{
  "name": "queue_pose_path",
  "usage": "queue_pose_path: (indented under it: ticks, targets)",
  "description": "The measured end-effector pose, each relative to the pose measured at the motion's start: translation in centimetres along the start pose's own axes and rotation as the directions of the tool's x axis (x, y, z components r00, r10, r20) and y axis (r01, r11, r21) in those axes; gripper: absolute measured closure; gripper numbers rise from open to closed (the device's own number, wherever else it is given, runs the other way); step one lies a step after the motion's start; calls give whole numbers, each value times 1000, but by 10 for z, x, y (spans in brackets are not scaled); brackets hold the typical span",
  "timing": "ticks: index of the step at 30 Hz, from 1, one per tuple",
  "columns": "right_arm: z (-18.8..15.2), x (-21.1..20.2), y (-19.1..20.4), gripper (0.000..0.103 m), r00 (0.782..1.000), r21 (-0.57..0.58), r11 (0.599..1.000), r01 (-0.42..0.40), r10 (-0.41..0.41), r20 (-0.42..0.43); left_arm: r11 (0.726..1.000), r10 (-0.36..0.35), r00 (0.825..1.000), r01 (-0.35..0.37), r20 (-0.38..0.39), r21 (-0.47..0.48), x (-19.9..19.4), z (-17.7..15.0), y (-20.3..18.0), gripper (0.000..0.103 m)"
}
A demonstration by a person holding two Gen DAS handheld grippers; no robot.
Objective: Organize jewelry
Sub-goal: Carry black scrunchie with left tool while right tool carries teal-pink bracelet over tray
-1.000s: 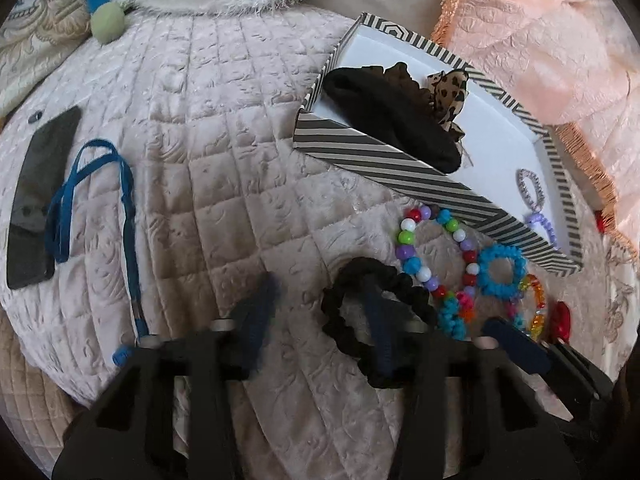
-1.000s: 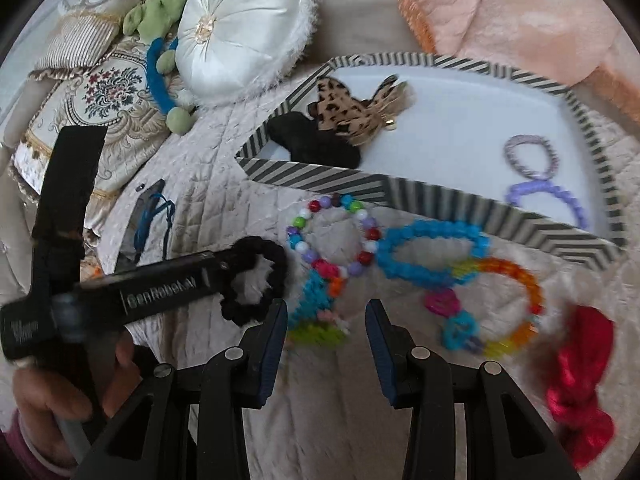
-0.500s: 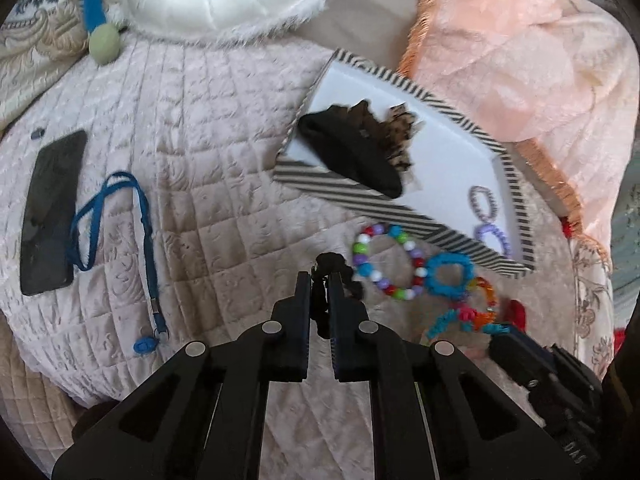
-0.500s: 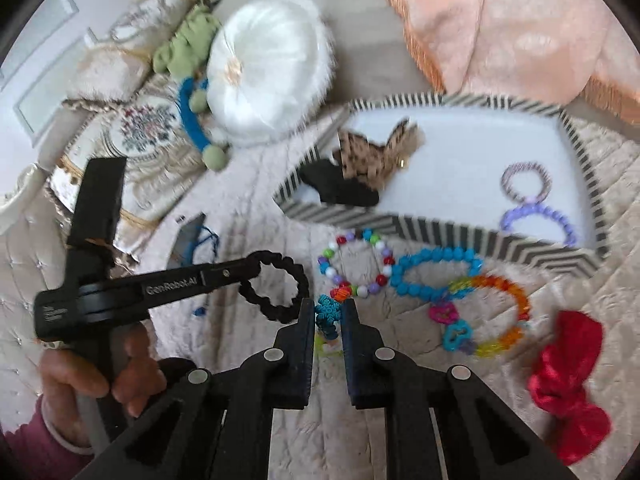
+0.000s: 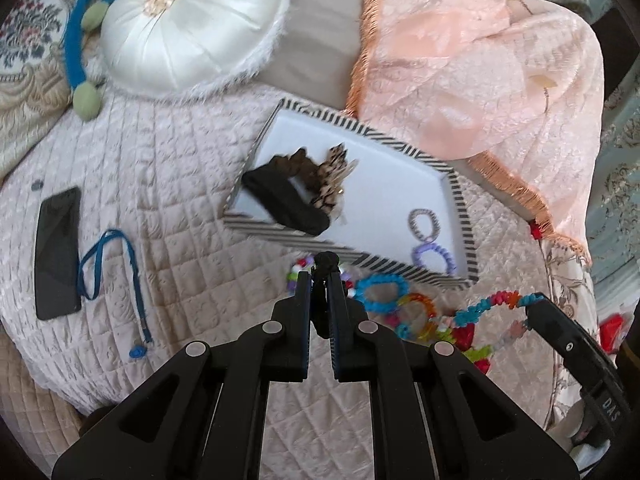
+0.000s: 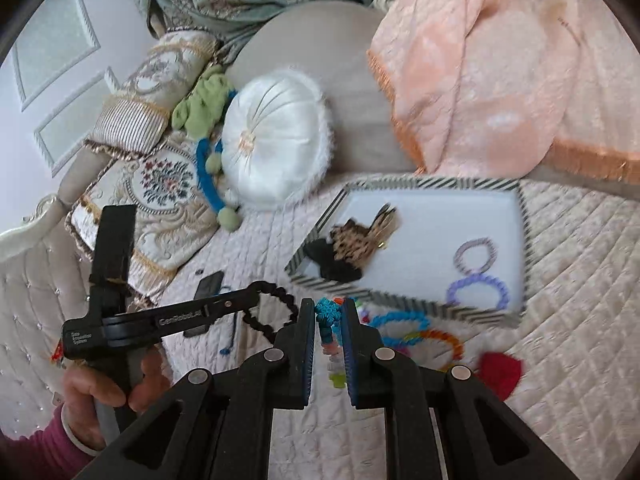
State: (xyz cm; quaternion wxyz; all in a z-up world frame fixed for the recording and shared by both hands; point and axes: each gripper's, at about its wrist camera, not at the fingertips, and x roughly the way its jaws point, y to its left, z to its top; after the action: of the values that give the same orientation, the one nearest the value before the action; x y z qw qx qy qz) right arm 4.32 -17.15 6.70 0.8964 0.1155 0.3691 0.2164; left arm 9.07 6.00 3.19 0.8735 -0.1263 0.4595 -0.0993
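Carry step. Left gripper (image 5: 319, 280) jaws clamp the black scrunchie (image 6: 269, 307); right gripper (image 6: 328, 322) jaws pinch the multicolour bead bracelet (image 5: 486, 308), both lifted off the bed. Next: over the striped tray (image 6: 424, 184), then release inside.

Soft, even daylight fills both views, bright with only faint shadows. The glossy round white satin cushion (image 5: 188, 20) carries a pale sheen. Motion blur smears the striped black-and-white tray (image 6: 404, 304) and the beaded things near it. Fisheye bending curves the edges, and dark vignette fills the corners.
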Motion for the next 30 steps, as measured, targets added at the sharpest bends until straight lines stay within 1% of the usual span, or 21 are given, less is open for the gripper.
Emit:
queue_pose_path:
  ticks: [8,12,16,22,26,30]
  targets:
    - [23,-1,-27,91,998,-2,998,64,-64,3,998,15,1000,-15,7,59,16,18,-34,97]
    - [36,7,-42,91,996,-5,996,94,-94,-3,994,47,999,-48,10,100,34,30,-49,97]
    - [50,24,-59,91,993,4,993,118,-118,-21,990,70,997,-71,14,122,50,39,-57,97]
    - [71,56,-81,91,990,19,991,134,-133,-48,986,89,996,-87,-8,140,82,53,-66,97]
    - [82,76,-91,91,989,24,991,134,-132,-66,988,90,995,-85,-31,130,103,60,-68,97]
    - [92,104,-101,91,986,25,991,134,-130,-101,989,83,995,-75,-55,125,124,66,-73,97]
